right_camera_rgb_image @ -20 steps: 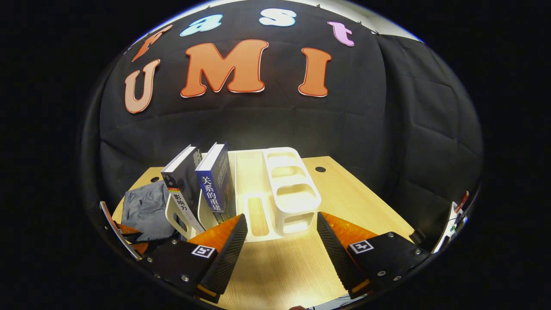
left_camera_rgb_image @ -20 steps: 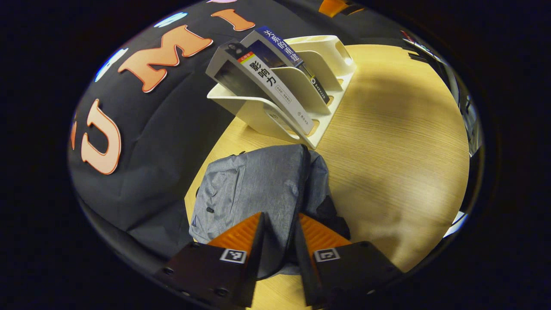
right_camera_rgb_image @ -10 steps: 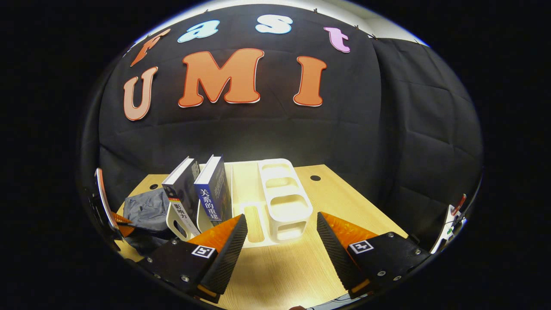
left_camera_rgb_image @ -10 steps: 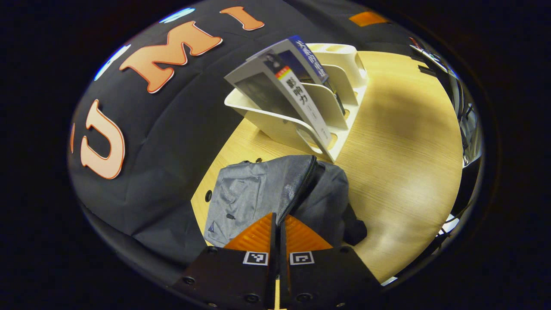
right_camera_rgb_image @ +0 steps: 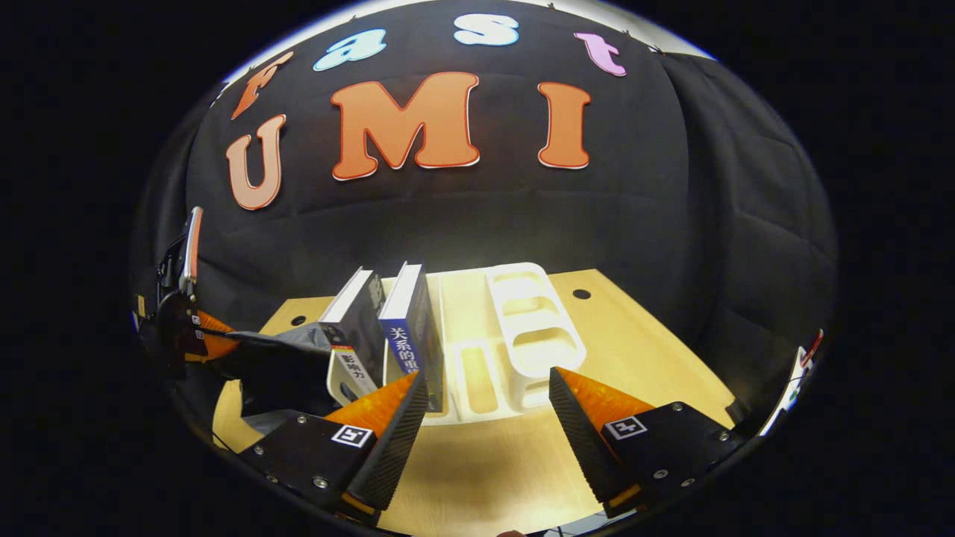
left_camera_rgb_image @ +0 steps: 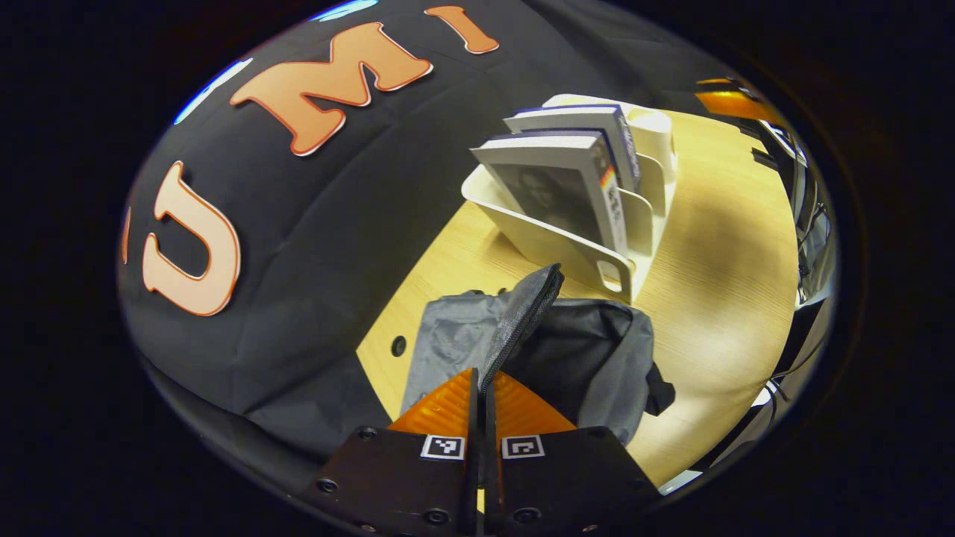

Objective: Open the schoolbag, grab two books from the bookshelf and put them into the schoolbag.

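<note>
Lifting: we have the left gripper closed tight on the zipper edge of the schoolbag and are raising that flap, low in the centre of the left gripper view.
Change: the flap now stands up off the bag and a dark opening shows to its right; a second ago the bag lay flat and zipped looking, with our fingers apart on either side of the seam.
Meaning: we judge the opening step to be well under way, though the mouth may need to gape wider before a book slides in.
Left gripper from afar: at the left edge of the right gripper view it sits higher in the frame than half a second ago, with the grey flap stretched out from it.
Right gripper: the right gripper is wide open and holds nothing, hovering above the table at the bottom centre of its view, much as before.
Books: two books stand leaning in the white bookshelf, centre of the right gripper view and just beyond the right gripper; neither has been taken.
Bag position: it lies on the table just beside the bookshelf's near end, lower centre in the left gripper view.
Next: we expect the right gripper to go for the nearer book.
</note>
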`<state>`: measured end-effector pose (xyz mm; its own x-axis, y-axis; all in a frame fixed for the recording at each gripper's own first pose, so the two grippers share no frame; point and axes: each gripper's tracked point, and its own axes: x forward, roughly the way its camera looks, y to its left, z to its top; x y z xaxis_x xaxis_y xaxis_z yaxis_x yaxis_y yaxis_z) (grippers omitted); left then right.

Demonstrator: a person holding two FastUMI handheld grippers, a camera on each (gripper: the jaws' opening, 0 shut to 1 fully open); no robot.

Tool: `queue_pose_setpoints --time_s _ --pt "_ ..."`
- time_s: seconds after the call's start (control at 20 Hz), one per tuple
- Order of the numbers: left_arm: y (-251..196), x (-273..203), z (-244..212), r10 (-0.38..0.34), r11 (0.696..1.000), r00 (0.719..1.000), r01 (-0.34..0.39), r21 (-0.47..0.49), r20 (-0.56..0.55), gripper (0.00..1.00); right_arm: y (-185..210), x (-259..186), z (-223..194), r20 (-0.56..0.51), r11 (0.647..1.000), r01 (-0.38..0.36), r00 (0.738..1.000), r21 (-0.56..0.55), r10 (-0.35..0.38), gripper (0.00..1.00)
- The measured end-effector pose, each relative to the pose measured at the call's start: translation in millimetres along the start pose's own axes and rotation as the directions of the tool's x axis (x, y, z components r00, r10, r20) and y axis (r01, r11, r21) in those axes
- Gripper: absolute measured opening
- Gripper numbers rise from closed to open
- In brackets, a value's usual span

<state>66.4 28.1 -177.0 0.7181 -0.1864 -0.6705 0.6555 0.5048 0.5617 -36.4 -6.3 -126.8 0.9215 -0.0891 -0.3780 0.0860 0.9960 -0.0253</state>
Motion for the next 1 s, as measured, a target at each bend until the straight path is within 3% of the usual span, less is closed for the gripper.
queue_pose_setpoints --time_s 0.3,0.6,0.8,1.0 --pt "53 -8 19 0.054 0.998 0.998 -0.052 -0.047 0.034 0.04 45 -10 31 -0.044 0.994 -0.108 0.993 -0.033 0.106 0.97" --pt "77 -13 29 0.073 0.994 0.995 -0.067 -0.089 0.074 0.03 106 -17 97 -0.137 0.965 -0.253 0.96 -0.062 0.243 0.97" --pt "77 -14 30 0.072 0.993 0.993 -0.063 -0.095 0.093 0.03 130 6 153 -0.186 0.944 -0.25 0.96 -0.217 0.211 0.97" --pt "78 -14 23 0.062 0.991 0.994 -0.051 -0.124 0.089 0.03 164 50 169 -0.327 0.938 -0.266 0.927 -0.221 0.186 0.97"
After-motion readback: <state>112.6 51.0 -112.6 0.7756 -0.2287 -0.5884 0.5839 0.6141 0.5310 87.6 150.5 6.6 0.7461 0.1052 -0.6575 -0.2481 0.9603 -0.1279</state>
